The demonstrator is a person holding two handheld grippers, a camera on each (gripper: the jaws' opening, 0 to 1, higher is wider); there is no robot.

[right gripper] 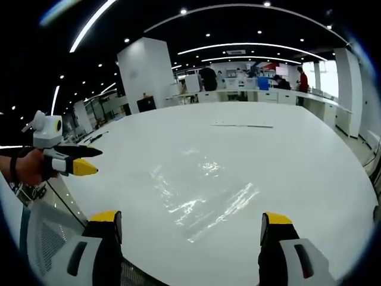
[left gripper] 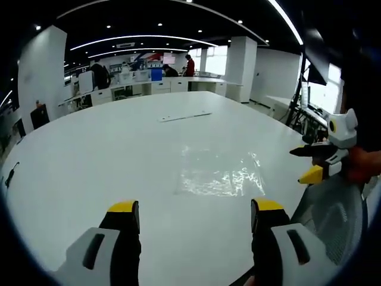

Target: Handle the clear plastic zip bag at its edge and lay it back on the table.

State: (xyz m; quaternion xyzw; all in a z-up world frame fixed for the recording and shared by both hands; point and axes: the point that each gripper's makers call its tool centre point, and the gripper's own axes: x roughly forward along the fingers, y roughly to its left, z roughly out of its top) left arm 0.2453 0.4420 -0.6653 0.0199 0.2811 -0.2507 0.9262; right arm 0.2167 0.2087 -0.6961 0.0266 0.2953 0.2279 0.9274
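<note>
Left gripper view shows the bag [left gripper: 219,173] flat on the white desk [left gripper: 119,149], ahead of the left hand-held gripper [left gripper: 195,215], jaws wide apart, empty. Right hand-held gripper [right gripper: 189,226] is also open, with the bag [right gripper: 202,193] just ahead.

The clear plastic zip bag [left gripper: 219,173] is so transparent against the white tabletop [left gripper: 119,149] that only its glints mark it; its edges and zip strip cannot be traced in either view. In the left gripper view the right gripper [left gripper: 309,164] enters from the right, its rear cut off by the picture's edge, and the hand [left gripper: 362,165] holding it is only partly seen. In the right gripper view the left gripper [right gripper: 86,161] comes in from the left, the hand [right gripper: 27,167] behind it cropped. A thin strip [left gripper: 184,117] on the far tabletop is too small to identify. The people [right gripper: 208,77] at the far desks are too small and blurred to tell apart.
</note>
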